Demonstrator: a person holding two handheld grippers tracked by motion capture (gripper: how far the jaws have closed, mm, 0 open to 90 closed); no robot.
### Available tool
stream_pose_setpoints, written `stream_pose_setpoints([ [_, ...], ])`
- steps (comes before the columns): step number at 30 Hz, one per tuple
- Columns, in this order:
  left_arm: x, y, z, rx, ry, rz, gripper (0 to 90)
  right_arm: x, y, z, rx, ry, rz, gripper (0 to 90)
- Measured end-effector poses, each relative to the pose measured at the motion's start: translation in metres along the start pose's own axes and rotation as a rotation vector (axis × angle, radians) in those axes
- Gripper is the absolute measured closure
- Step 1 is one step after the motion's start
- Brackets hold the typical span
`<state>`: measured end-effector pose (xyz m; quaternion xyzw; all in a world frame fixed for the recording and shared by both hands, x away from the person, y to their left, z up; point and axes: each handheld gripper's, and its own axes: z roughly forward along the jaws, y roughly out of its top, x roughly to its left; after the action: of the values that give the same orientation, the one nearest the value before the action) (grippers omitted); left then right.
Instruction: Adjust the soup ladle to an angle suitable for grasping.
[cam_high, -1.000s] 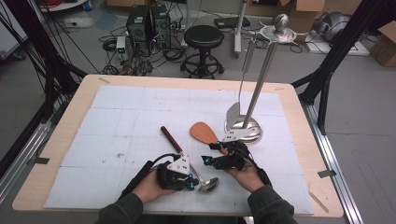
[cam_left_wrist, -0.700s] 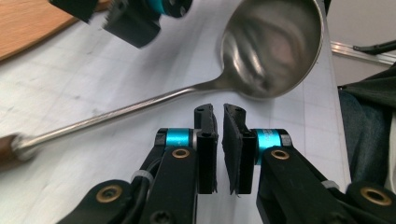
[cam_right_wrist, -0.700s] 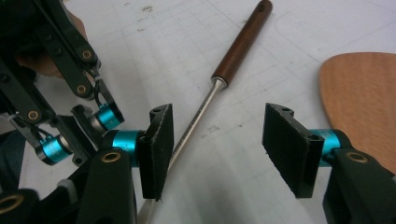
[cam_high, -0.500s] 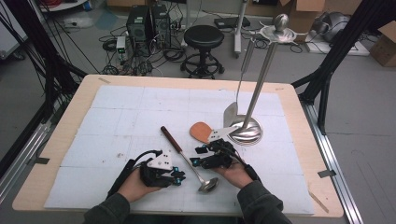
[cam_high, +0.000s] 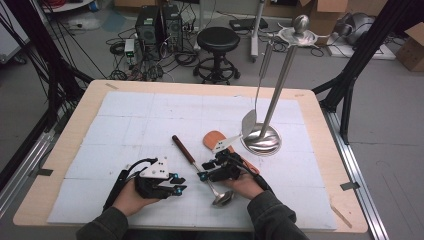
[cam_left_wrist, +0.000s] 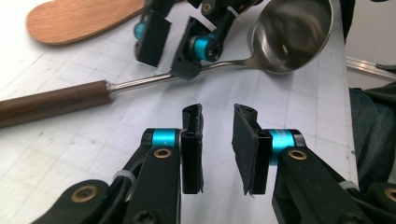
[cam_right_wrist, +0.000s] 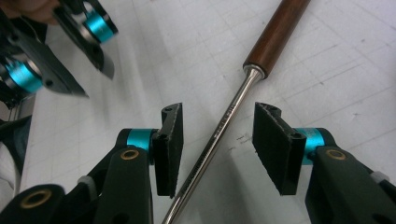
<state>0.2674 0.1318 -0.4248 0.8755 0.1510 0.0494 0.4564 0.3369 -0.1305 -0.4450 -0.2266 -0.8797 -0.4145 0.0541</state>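
Steel ladle (cam_high: 207, 170) with a dark wooden handle lies flat on the worktop (cam_high: 320, 107), bowl toward the person, handle pointing away to the left. Right gripper (cam_high: 204, 175) straddles the bare metal shank just below the wood: in the right gripper view one pad (cam_right_wrist: 169, 147) sits on each side of the shank (cam_right_wrist: 219, 135) with daylight on both, so no pinch yet. Its jaws have just been closing, spread but narrowing. Grabbing the thin shank rather than the fat handle looks deliberate, since it fits the jaw gap and sits nearer the heavy bowl.

Left gripper (cam_high: 181, 189) sits near the ladle on the person's left, apart from it, nothing between its pads. Its jaws have just been opening and stand slightly parted. Left gripper view looks across at the ladle bowl (cam_left_wrist: 292, 35) and the right gripper (cam_left_wrist: 170, 44) over the shank. Reads as standing by while the right does the pickup.

Wooden spatula (cam_high: 216, 140) lies flat just beyond the right gripper. Steel utensil stand (cam_high: 272, 95) sits toward the right side of the worktop, one steel utensil (cam_high: 256, 95) hanging from its top disc; likely where the ladle is headed.

Surface: pale wood worktop under a white gridded mat (cam_high: 150, 115). Room: grey floor, black stool (cam_high: 217, 47), PC towers (cam_high: 157, 25), loose cables, black frame legs, cardboard boxes.
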Motion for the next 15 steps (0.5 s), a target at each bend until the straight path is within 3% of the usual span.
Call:
stream_pose_setpoints([
  [15,0.006,-0.009,-0.013,-0.019,0.02,-0.026,71.0,0.003,-0.001,0.005,0.039,-0.003,-0.049,69.9],
])
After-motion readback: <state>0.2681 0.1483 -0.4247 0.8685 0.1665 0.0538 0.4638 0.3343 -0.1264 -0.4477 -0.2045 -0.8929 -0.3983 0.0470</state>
